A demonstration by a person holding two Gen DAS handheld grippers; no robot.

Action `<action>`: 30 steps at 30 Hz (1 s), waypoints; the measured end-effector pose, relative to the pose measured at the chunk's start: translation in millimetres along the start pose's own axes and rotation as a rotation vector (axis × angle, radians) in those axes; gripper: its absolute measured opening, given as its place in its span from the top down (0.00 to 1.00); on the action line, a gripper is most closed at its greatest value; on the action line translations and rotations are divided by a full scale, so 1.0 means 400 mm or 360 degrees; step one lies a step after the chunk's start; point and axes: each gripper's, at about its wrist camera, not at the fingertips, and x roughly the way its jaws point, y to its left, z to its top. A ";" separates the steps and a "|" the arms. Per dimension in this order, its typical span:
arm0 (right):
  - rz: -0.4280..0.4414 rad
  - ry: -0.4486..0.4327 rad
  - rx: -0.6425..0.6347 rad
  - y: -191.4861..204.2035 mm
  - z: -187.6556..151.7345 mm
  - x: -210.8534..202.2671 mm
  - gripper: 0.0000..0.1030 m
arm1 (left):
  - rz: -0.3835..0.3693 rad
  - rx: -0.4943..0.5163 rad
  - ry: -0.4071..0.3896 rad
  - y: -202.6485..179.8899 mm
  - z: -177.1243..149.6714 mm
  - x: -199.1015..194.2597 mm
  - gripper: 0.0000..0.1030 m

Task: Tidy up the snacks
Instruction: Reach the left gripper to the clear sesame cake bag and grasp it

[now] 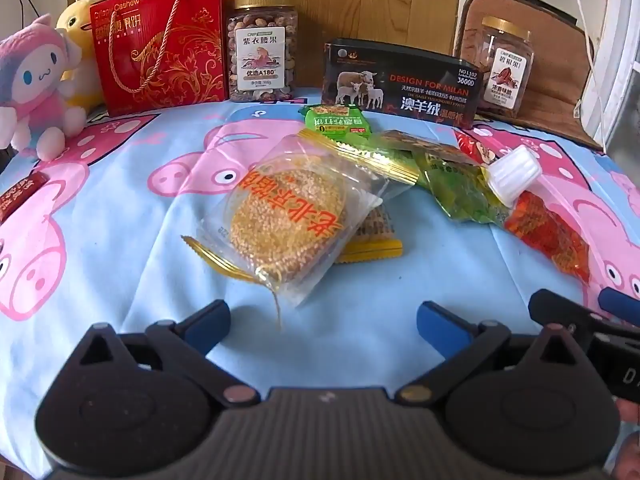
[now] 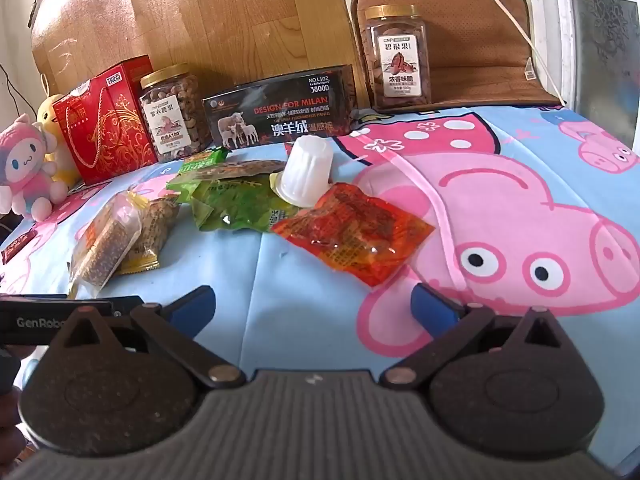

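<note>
A: Item one, the sesame cake packet [image 1: 286, 222]. It lies at the near left end of the loose snack pile, on top of a yellow-edged biscuit pack [image 1: 372, 240]. All positions below are given from this packet.

B: And the remainder of the pile?

A: Beyond it, a small green packet [image 1: 338, 120]. To its right, a crumpled green pouch [image 1: 456, 188], with a white jelly cup [image 2: 306, 170] tipped against that pouch. Furthest right, a red-orange pouch [image 2: 352, 234]. Several overlap, so my judgement is that none has been sorted yet.

B: State of the tongs?

A: The left gripper [image 1: 322, 326] hangs just short of the sesame packet, blue pads spread fully apart, nothing between them. The right gripper [image 2: 314, 306] sits short of the red-orange pouch, also spread wide and empty. Each appears lined up with the nearest end of the pile, probably so that both ends can be worked separately.

B: Surroundings?

A: Behind the packet, along the wooden board [image 2: 224, 16], stand a red gift box [image 1: 160, 40], a cashew jar [image 1: 262, 48], a black carton [image 1: 400, 80] and a second nut jar [image 2: 398, 56]. Far left of it sit two plush toys [image 1: 40, 76]. Everything rests on a blue cartoon-pig cloth [image 1: 120, 220]. The upright row is likely the tidy zone, the pile the work remaining
</note>
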 end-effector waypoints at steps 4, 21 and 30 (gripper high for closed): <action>-0.0003 0.0003 -0.0004 0.001 0.000 0.000 0.00 | -0.0073 0.0000 -0.0053 0.011 -0.015 -0.018 0.00; 0.0159 -0.0060 -0.0066 0.039 0.025 0.001 0.10 | -0.0479 -0.0360 -0.0464 0.225 -0.048 -0.087 0.00; 0.0510 -0.0067 -0.0115 0.113 0.151 0.070 0.50 | -0.0693 -0.0476 -0.0373 0.303 0.009 -0.051 0.07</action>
